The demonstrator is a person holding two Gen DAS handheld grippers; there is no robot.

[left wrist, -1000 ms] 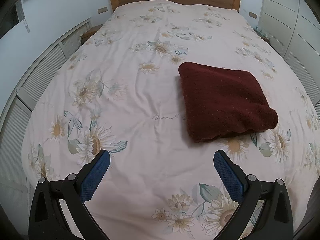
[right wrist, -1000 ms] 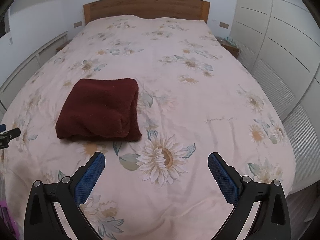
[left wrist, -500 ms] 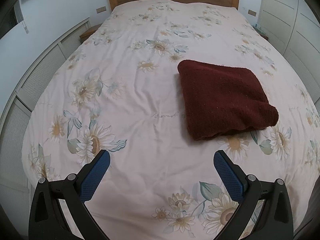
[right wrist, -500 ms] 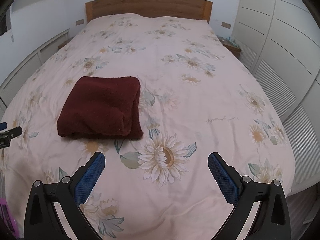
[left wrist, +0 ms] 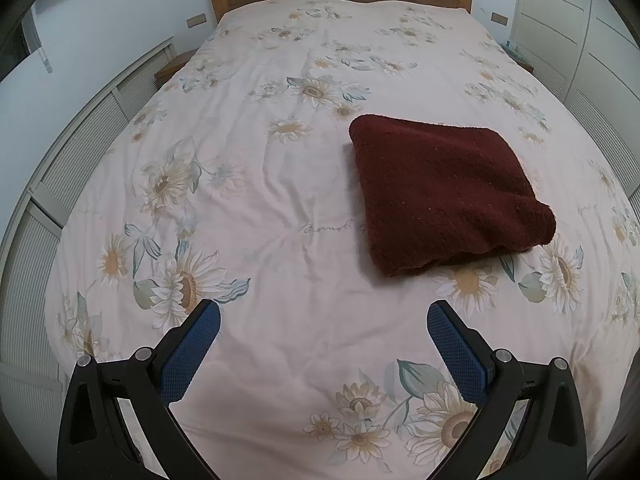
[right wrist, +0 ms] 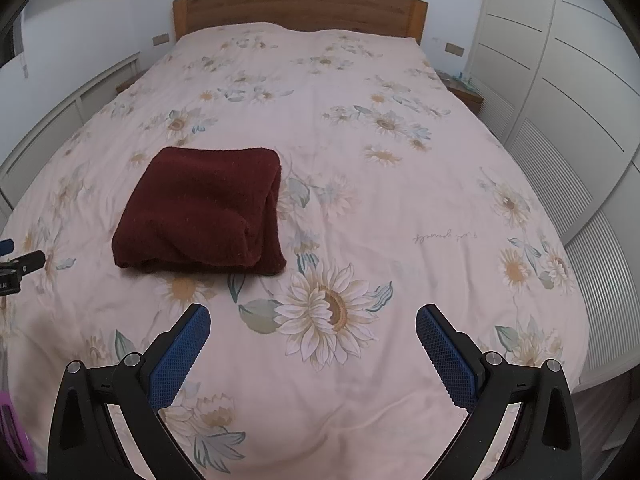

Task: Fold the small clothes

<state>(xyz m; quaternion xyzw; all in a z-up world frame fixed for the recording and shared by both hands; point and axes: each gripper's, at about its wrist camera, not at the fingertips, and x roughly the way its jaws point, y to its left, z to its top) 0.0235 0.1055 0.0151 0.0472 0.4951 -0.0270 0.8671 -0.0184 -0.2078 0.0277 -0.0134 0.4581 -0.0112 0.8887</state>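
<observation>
low in both frames the blue pads stand wide apart with nothing between them: the left gripper (left wrist: 323,330) and the right gripper (right wrist: 313,332) both hang over bare bedspread (left wrist: 280,184) near the foot of the bed. the cloth (left wrist: 444,196), a dark red knit piece, lies already folded into a thick square, right of centre in the left view and left of centre (right wrist: 200,208) in the right view, so it sits between the two tools and well ahead of both.

judging by the neat bundle, the fold looks finished, or one last halving is left. if another fold is wanted, each gripper should take one near corner, pinch through all layers at once so the stack does not slide apart, lift low, and lay the near edge onto the far edge squarely. the knit is bulky and will spring back, so a press along the crease should help.

only the left view shows the near edge with its open layers at lower right of the bundle. only the right view shows the rounded fold down the bundle's right side, the left tool's tip (right wrist: 22,262) at the far left edge, and the wardrobe (right wrist: 560,80) at upper right.
</observation>
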